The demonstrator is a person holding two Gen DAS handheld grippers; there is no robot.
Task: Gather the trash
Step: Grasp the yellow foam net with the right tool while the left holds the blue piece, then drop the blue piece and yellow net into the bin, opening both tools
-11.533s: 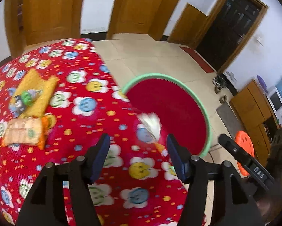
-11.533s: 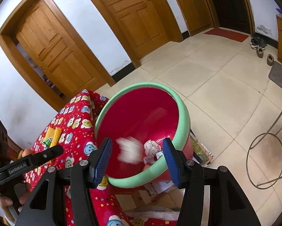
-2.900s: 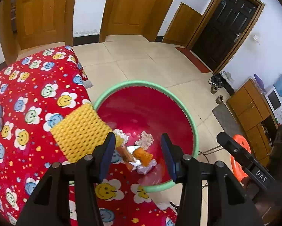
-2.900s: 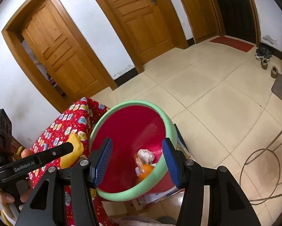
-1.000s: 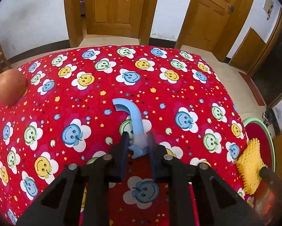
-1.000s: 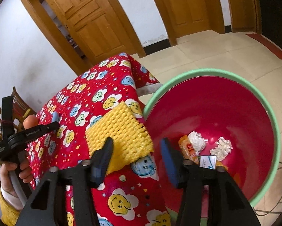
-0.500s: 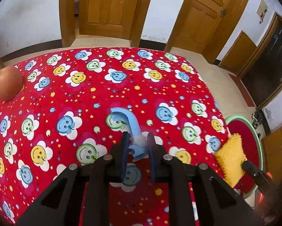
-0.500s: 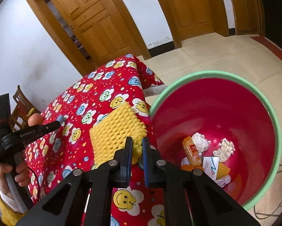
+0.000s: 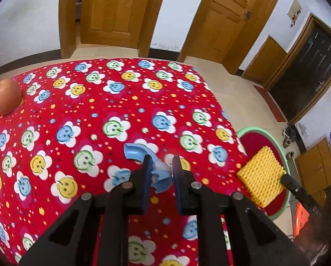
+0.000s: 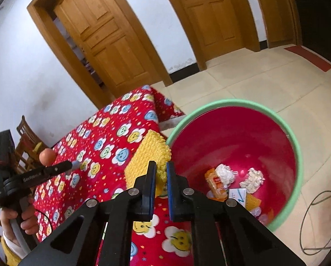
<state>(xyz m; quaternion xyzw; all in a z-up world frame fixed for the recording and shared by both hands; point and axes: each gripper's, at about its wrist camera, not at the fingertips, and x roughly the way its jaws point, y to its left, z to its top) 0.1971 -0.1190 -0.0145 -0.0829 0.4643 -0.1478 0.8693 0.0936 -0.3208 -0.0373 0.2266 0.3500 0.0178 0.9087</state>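
Covering most of both views, a red tablecloth (image 9: 112, 102) printed with smiley flowers. At its 3 o'clock edge in the left view, a red bin (image 10: 231, 137) with a green rim, holding crumpled tissues (image 10: 252, 180), an orange wrapper (image 10: 216, 185) and other scraps. Hanging over the table edge beside the bin rim, a yellow mesh pad (image 10: 147, 157), pinched at its near corner between the nearly closed jaws of the right gripper (image 10: 159, 178). At 6 o'clock in the left view, the left gripper (image 9: 162, 174), jaws narrowed onto a curved blue plastic piece (image 9: 143, 157) with a white bit on it. At 9 o'clock on the cloth, a reddish fruit (image 9: 6, 96).
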